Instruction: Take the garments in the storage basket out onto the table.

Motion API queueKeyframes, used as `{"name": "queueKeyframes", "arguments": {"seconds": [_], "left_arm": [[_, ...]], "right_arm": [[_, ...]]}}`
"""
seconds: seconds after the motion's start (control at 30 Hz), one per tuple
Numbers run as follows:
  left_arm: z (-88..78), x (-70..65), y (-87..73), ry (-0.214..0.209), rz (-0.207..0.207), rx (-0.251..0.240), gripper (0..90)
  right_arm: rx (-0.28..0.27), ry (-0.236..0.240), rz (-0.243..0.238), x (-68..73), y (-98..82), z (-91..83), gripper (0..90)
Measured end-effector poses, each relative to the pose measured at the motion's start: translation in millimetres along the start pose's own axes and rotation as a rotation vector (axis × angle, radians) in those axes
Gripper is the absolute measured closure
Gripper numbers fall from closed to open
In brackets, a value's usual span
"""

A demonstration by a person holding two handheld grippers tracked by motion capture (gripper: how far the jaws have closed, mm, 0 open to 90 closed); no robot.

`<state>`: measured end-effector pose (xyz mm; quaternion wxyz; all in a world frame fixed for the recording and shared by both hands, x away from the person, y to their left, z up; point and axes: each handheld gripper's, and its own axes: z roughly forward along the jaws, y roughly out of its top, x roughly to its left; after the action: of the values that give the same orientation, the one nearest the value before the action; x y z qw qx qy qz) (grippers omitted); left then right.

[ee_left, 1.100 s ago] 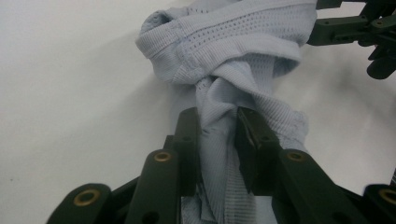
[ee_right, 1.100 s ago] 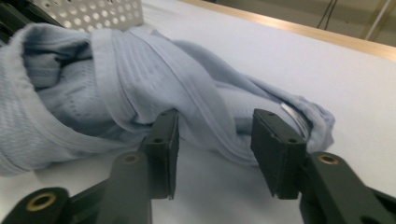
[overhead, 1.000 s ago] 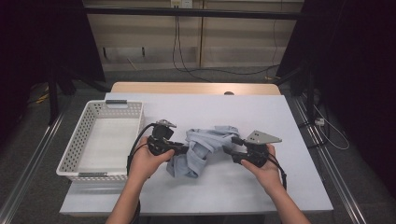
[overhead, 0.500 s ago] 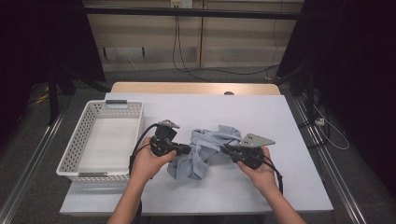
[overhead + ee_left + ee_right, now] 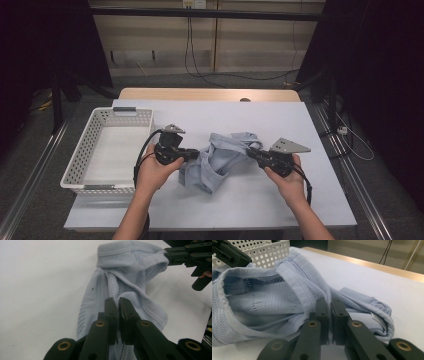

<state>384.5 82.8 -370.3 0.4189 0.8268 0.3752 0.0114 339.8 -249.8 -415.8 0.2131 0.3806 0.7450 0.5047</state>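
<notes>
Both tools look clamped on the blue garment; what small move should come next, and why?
Probably lift and draw the hands apart. The left tool and right tool are each shut on the garment, at opposite edges, and it lies crumpled on the table. Spreading it would open the bunched folds.

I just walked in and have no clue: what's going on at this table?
A person holds a two-jaw gripper in each hand. The left gripper and the right gripper are each clamped on an edge of a crumpled light blue garment lying on the white table. A white perforated basket stands to the left.
</notes>
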Motion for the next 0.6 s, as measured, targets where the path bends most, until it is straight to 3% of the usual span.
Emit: {"name": "queueKeyframes", "arguments": {"seconds": [0.2, 0.6], "left_arm": [[-1.8, 1.6, -0.1, 0.004, -0.001, -0.01, 85.7], [0.6, 3.6, -1.1, 0.011, -0.005, -0.018, 83.1]], "right_arm": [[-0.028, -0.017, 0.004, -6.6, 3.4, -9.1, 86.6], [-0.021, -0.005, 0.011, -5.7, 0.7, -9.4, 86.4]]}}
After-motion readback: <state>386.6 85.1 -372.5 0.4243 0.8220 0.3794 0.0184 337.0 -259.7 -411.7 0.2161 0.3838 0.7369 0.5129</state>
